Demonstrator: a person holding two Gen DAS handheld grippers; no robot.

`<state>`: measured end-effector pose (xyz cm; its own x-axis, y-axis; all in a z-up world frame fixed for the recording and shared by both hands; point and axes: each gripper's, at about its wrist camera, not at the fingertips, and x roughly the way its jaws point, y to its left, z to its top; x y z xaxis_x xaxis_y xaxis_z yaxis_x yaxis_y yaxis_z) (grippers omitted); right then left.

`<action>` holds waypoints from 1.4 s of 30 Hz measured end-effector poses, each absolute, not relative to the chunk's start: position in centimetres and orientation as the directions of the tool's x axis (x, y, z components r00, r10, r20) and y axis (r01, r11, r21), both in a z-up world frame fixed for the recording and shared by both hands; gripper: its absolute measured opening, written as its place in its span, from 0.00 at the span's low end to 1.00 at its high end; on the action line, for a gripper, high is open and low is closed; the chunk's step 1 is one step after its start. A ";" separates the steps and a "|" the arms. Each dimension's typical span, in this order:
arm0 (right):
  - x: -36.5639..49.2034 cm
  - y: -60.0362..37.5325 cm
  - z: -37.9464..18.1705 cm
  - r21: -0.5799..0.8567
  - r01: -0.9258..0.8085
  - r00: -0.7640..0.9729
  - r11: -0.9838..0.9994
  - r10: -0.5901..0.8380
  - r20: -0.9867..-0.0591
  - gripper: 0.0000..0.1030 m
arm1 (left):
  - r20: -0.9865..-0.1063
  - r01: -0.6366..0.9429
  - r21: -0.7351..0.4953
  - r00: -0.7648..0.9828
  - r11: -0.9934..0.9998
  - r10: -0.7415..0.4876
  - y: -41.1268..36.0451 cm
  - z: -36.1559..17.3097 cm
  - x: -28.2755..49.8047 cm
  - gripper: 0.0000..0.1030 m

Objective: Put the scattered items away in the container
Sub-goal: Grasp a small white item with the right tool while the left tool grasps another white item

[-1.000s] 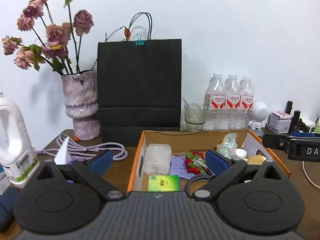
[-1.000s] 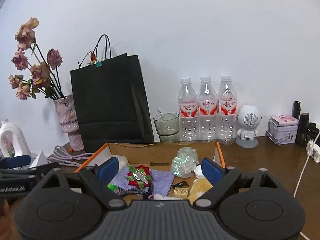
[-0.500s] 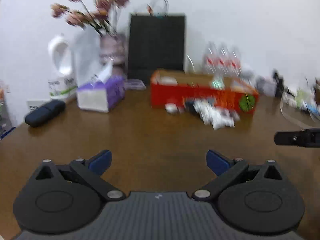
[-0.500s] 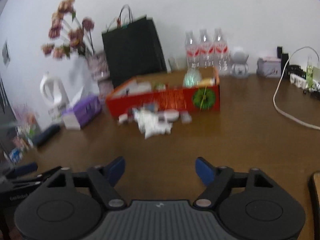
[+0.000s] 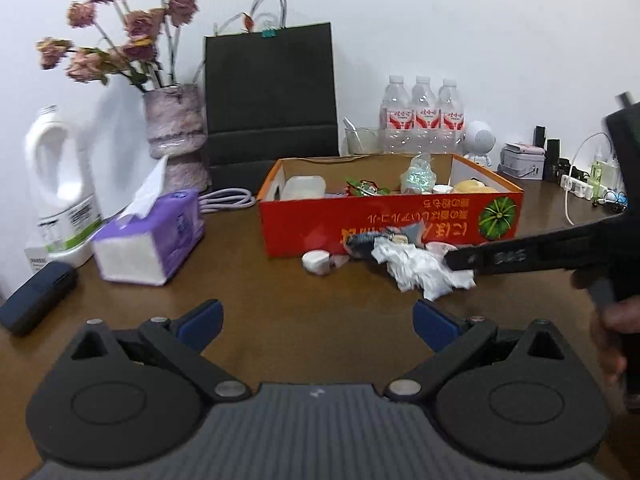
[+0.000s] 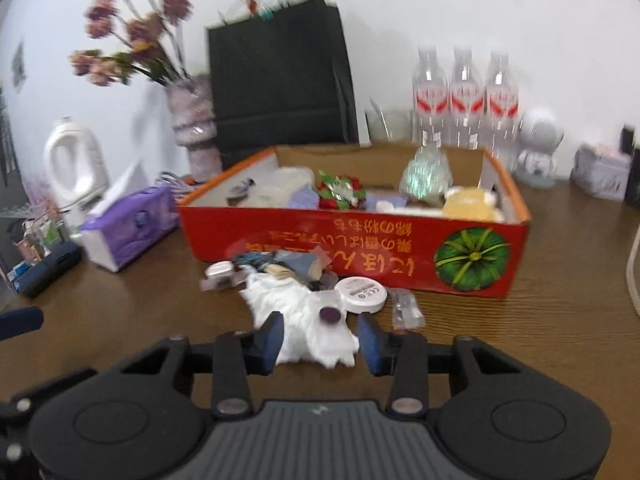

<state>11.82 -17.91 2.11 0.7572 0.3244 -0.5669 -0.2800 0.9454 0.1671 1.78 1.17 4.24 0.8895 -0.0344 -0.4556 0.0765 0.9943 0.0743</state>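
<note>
Right gripper [image 6: 320,338]: jaws closing around the crumpled white tissue [image 6: 304,320] on the brown table [image 6: 520,340]; tissue sits between the 2 blue pads, contact unclear through blur. Tissue lies just in front of the red cardboard box [image 6: 360,248], touching a small pile: round white lid [image 6: 361,289], dark scrap, small clear packet [image 6: 406,307]. Box already holds a ribbon bow [image 6: 340,192] and other bits. Left gripper [image 5: 316,322]: jaws wide apart, nothing between them, over bare table, well short of the pile. Purple tissue pack [image 5: 148,240] left of box.
</note>
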 end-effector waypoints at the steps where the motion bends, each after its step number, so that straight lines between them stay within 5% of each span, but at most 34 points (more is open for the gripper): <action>1: 12.5 -17.8 1.8 0.173 -0.271 0.752 0.947 0.320 -0.576 0.37 | -0.457 0.084 0.077 0.889 0.993 -0.039 1.2 4.3 2.8 1.00; 4: 13.5 -17.9 1.3 0.197 -0.265 0.743 0.944 0.330 -0.583 0.14 | -0.465 0.101 0.093 0.884 0.990 -0.047 1.8 4.1 6.2 1.00; 8: 13.2 -18.9 0.9 0.238 -0.263 0.734 0.935 0.354 -0.579 0.13 | -0.436 0.035 0.152 0.899 0.988 0.036 2.4 2.7 10.4 0.90; 16: 12.5 -20.7 0.9 0.319 -0.195 0.778 0.928 0.344 -0.526 0.14 | -0.568 0.079 0.026 0.822 0.997 -0.050 3.3 1.1 15.7 0.77; 18: 12.6 -20.3 0.9 0.311 -0.199 0.777 0.929 0.343 -0.529 0.14 | -0.567 0.097 0.040 0.822 0.994 -0.057 3.0 0.9 16.2 0.69; 21: 12.6 -19.9 0.8 0.296 -0.211 0.768 0.931 0.346 -0.539 0.14 | -0.596 0.118 0.038 0.800 0.992 -0.073 2.5 0.5 17.0 0.44; 24: 12.4 -19.4 0.8 0.277 -0.227 0.764 0.934 0.347 -0.545 0.14 | -0.605 0.151 0.014 0.789 0.988 -0.112 2.5 0.4 17.5 0.38; 26: 12.2 -19.2 0.9 0.262 -0.234 0.766 0.936 0.344 -0.543 0.14 | -0.606 0.145 0.006 0.788 0.989 -0.112 2.6 0.4 17.5 0.17; 42: 10.2 -18.5 2.2 0.200 -0.255 0.829 0.946 0.320 -0.458 0.14 | -0.534 -0.031 -0.065 0.846 0.997 -0.009 5.0 1.5 8.7 0.10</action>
<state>10.16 -18.51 2.15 0.8291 0.3200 -0.4585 -0.2547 0.9461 0.1999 8.68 5.03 1.46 0.8457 -0.0087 -0.5336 -0.0305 0.9974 -0.0646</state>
